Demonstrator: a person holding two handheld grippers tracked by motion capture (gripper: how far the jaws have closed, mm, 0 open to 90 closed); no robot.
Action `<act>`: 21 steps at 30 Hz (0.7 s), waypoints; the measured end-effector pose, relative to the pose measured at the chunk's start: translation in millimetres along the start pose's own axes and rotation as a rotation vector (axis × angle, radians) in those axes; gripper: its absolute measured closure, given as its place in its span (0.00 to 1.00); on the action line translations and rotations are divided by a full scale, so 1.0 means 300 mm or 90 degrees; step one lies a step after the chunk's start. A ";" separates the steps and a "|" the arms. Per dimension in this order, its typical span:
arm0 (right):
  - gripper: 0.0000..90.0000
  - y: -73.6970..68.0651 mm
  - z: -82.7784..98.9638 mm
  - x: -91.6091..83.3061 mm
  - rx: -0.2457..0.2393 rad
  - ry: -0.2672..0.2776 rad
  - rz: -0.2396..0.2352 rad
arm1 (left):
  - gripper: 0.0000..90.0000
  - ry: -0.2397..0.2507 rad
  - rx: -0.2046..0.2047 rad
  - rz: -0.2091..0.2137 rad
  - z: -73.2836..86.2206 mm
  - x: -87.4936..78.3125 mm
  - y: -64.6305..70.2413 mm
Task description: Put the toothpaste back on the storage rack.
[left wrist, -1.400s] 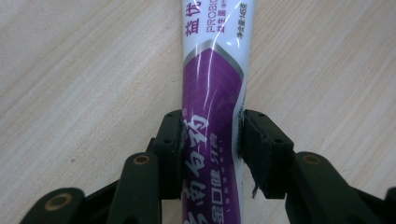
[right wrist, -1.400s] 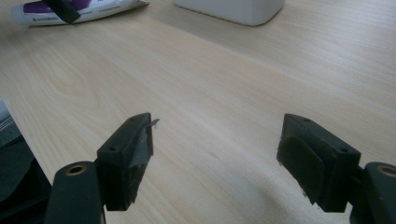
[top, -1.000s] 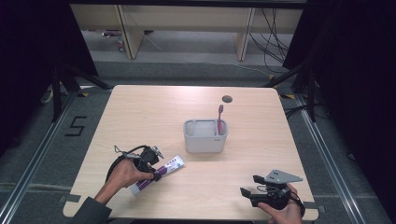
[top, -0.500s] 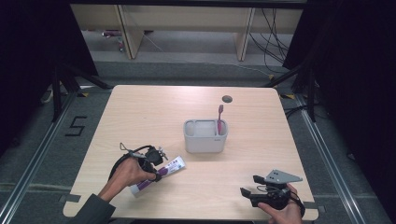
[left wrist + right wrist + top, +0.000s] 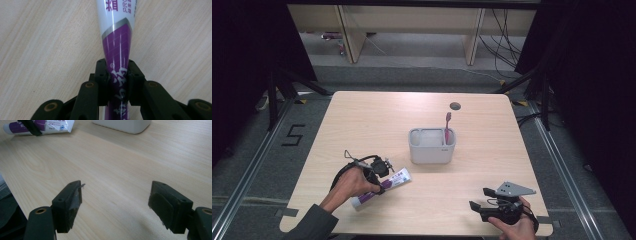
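Pale wood table (image 5: 362, 115) before us: our right gripper (image 5: 481, 200) idles with jaws apart, our left gripper (image 5: 379, 175) clamps the toothpaste tube (image 5: 117, 45) lying flat. Grasp looks done; next we'd lift it toward the grey holder (image 5: 432, 147) beyond.

The toothpaste tube (image 5: 117, 50) runs off the left gripper view's top and bottom edges, its middle pinched out of sight. Print on it is cut off, unreadable.

You've got one toothpaste tube (image 5: 381, 184), one toothbrush (image 5: 447, 127), one grey holder (image 5: 432, 147), two grippers, one table (image 5: 362, 120).
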State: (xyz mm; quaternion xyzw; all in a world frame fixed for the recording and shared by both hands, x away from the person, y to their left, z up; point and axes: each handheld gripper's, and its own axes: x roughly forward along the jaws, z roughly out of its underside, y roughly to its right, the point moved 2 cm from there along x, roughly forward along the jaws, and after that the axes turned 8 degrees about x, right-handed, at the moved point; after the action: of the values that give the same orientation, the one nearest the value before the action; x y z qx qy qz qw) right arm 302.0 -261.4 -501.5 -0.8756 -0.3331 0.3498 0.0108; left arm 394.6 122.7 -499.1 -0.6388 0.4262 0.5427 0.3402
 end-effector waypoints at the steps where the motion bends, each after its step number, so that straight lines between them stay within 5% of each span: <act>1: 0.30 -0.002 0.000 -0.002 0.002 -0.005 0.000 | 0.83 -0.002 0.002 0.001 -0.002 0.001 -0.002; 9: 0.30 0.000 0.000 -0.001 -0.001 -0.002 -0.003 | 0.83 -0.013 0.003 0.008 -0.007 0.000 -0.001; 21: 0.30 0.000 0.000 -0.001 0.005 -0.005 -0.004 | 0.84 -0.013 0.049 -0.006 -0.009 -0.003 0.015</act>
State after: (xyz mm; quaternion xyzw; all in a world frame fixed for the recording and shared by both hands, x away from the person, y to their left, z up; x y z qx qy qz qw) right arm 301.7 -261.5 -501.3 -0.8729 -0.3346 0.3548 0.0143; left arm 391.5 118.5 -497.6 -0.6218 0.4403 0.5305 0.3716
